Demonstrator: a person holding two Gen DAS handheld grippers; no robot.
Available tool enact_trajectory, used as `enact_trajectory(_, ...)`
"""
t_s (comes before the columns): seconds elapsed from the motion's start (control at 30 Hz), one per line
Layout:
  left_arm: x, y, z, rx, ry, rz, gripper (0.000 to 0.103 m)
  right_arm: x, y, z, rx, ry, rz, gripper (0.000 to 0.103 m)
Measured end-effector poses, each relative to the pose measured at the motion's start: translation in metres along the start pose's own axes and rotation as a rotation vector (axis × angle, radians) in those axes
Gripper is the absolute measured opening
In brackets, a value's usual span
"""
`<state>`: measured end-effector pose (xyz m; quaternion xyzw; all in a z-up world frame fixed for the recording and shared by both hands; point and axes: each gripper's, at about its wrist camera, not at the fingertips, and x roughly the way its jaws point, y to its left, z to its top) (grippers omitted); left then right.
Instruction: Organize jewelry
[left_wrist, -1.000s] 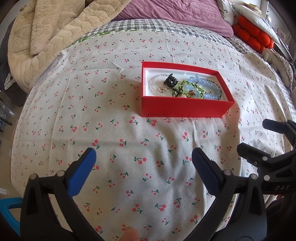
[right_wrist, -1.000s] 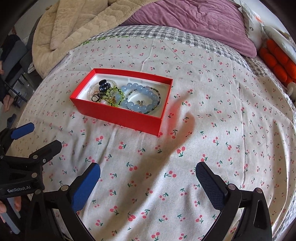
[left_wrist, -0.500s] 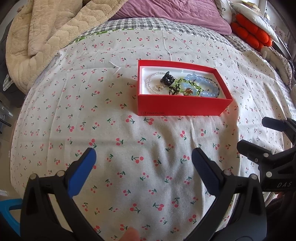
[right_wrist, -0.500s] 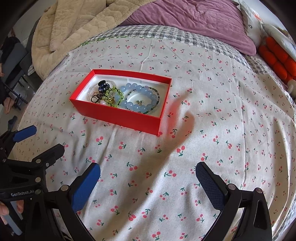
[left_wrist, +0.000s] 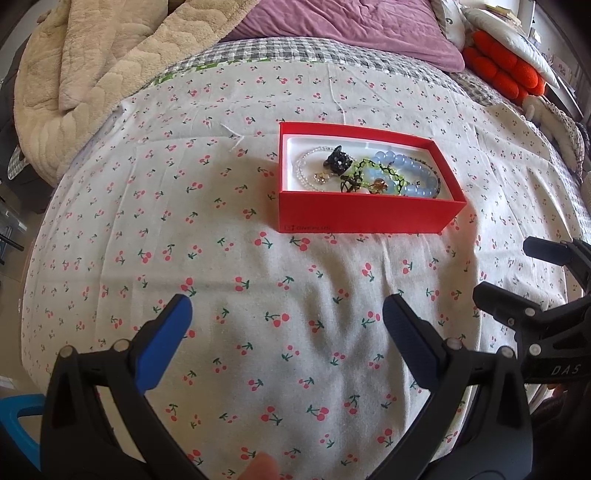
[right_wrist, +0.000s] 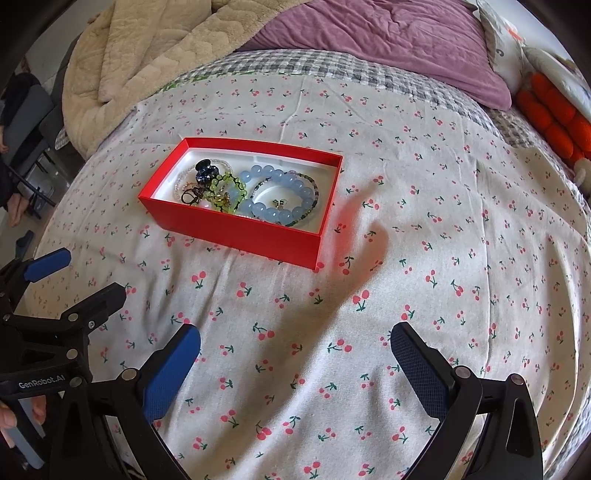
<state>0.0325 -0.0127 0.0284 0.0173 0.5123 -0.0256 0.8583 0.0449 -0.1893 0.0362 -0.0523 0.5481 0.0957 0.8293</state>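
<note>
A red open box (left_wrist: 365, 218) (right_wrist: 236, 230) sits on the cherry-print bedsheet. Inside lie a blue bead bracelet (left_wrist: 413, 173) (right_wrist: 280, 195), a black hair clip (left_wrist: 338, 160) (right_wrist: 207, 171), a green-and-black bracelet (left_wrist: 373, 177) (right_wrist: 232, 188) and a clear bead bracelet (left_wrist: 306, 166). My left gripper (left_wrist: 288, 321) is open and empty, low over the sheet in front of the box. My right gripper (right_wrist: 295, 350) is open and empty, in front of and right of the box. Each gripper shows at the edge of the other's view.
A beige quilted blanket (left_wrist: 85, 62) is heaped at the back left. A purple pillow (right_wrist: 388, 40) lies at the back. Orange plush toys (left_wrist: 506, 70) sit at the back right. The bed's left edge drops to the floor (left_wrist: 11, 221).
Both grippers have shifted slightly relative to the box; in the left wrist view the box sits a little higher and left than a second ago. Both stay open and empty.
</note>
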Motion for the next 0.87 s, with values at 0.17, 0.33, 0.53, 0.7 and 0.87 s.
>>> enact_trajectory(0.17, -0.001, 0.0, 0.0, -0.004, -0.004, 0.007, 0.103, 0.0, -0.001, 0.0, 0.01, 0.001, 0.005, 0.103)
enact_trajectory(0.33, -0.001, 0.0, 0.0, -0.009, -0.005, 0.026, 0.103, 0.001, -0.002, 0.001, 0.014, 0.001, 0.008, 0.103)
enact_trajectory(0.53, 0.0, 0.0, 0.0, -0.012, 0.003, 0.032, 0.102, 0.003, -0.001, 0.002, 0.011, 0.004, 0.004, 0.103)
enact_trajectory(0.7, 0.0, -0.001, -0.002, -0.013, 0.008, 0.026, 0.103, 0.006, 0.001, 0.001, 0.012, 0.008, -0.003, 0.103)
enact_trajectory(0.87, 0.023, 0.007, -0.008, -0.067, -0.006, 0.118, 0.103, 0.021, -0.005, -0.004, 0.049, -0.006, -0.019, 0.103)
